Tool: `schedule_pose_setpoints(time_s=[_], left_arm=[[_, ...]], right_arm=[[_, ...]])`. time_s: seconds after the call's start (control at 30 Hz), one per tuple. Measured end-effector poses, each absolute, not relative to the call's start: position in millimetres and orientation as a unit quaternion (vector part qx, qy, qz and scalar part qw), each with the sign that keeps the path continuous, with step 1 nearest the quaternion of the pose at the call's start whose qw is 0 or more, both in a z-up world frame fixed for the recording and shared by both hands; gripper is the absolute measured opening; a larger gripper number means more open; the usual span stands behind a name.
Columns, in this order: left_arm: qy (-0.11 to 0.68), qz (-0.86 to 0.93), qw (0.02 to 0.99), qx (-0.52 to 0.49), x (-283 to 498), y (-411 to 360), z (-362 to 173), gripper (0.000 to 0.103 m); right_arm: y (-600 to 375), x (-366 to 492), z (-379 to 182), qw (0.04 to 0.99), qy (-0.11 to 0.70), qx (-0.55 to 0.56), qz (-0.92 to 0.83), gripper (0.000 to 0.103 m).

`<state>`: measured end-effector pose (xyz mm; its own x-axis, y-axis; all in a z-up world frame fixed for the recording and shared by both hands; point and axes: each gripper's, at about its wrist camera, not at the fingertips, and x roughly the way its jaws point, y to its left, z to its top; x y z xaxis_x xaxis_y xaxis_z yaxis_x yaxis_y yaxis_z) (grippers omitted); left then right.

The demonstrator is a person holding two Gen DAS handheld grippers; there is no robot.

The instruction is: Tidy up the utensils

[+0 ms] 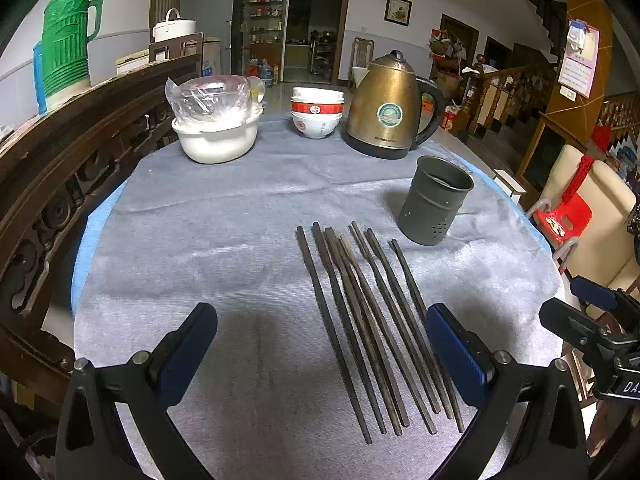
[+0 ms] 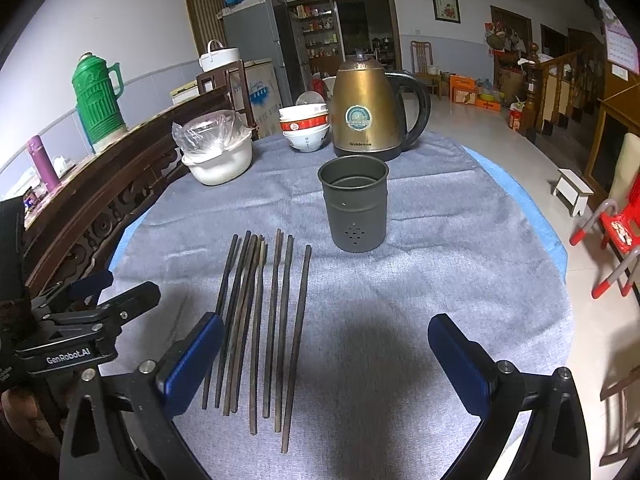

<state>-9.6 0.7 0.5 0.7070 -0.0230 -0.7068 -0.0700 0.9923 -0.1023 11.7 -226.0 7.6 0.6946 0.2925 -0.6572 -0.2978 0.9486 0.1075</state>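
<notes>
My right finger [image 1: 460, 354] covers the near ends of the outermost chopsticks [image 1: 376, 320]; my other gripper [image 1: 592, 328] is cut off at the frame edge beside it.

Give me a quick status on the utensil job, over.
Left gripper and right gripper open, empty. Dark wooden chopsticks loose on grey cloth. Grey metal holder cup upright, unobstructed.
</notes>
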Motion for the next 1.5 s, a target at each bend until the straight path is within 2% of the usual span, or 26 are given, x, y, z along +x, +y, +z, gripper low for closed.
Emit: schedule_pose_setpoints(time_s=[1.5], left_arm=[[0.385,0.02,0.921,-0.059,-12.7,4.7,0.9,0.103]], right_arm=[[-222.5,13.7,9.2,0.921,0.356,-0.021,0.153,0.103]])
